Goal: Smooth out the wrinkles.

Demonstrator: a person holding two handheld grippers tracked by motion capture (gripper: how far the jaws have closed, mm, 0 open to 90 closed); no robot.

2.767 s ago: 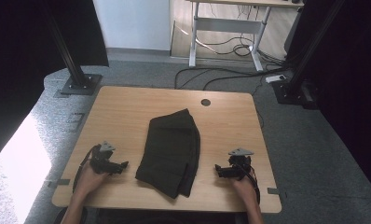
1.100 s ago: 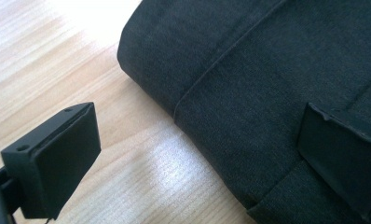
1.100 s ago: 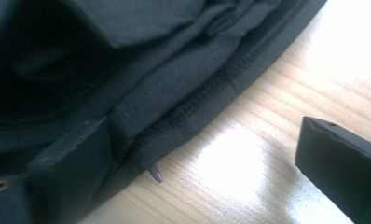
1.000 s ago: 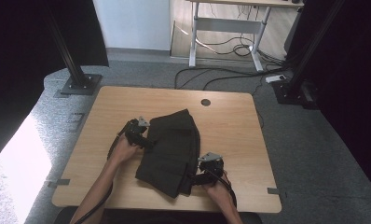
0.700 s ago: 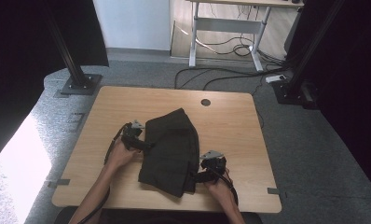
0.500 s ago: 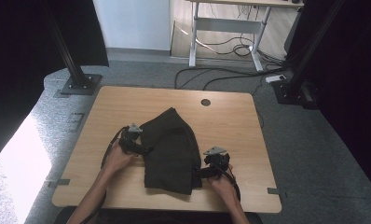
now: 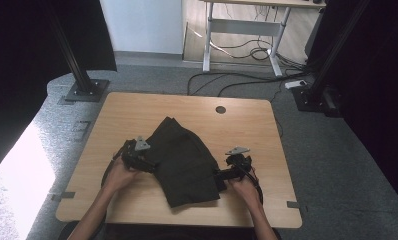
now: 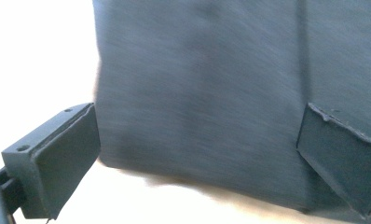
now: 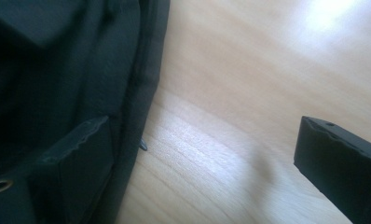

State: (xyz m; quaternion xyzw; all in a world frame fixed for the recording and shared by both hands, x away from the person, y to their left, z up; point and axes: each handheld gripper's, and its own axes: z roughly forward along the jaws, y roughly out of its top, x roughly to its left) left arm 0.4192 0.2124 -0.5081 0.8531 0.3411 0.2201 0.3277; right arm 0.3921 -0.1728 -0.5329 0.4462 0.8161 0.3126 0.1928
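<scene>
Dark grey folded cloth garment (image 7: 184,162) lies flat on the light wooden counter (image 7: 137,112), around the middle and reaching toward the near edge, one corner pointing at the far edge. Seam or hem runs along its right side, seen in the right gripper view (image 9: 141,93).

Left hand-held gripper (image 7: 146,162) sits at the garment's left edge, held by the person's left hand (image 7: 118,176). In the left gripper view its jaws stand wide apart, released, with the cloth (image 8: 197,102) spread between them; the right-side jaw lies over the fabric, the left-side one over bare counter. No pinch visible.

Right hand-held gripper (image 7: 222,175) sits at the garment's right edge near the near-right part of the counter, held by the right hand (image 7: 244,187). Its jaws are apart, released, and have just been closing a little; one jaw rests over the cloth edge, the other over bare wood (image 9: 230,116), nothing clamped.

Round cable hole (image 7: 220,109) near the far edge, well apart from the garment.
</scene>
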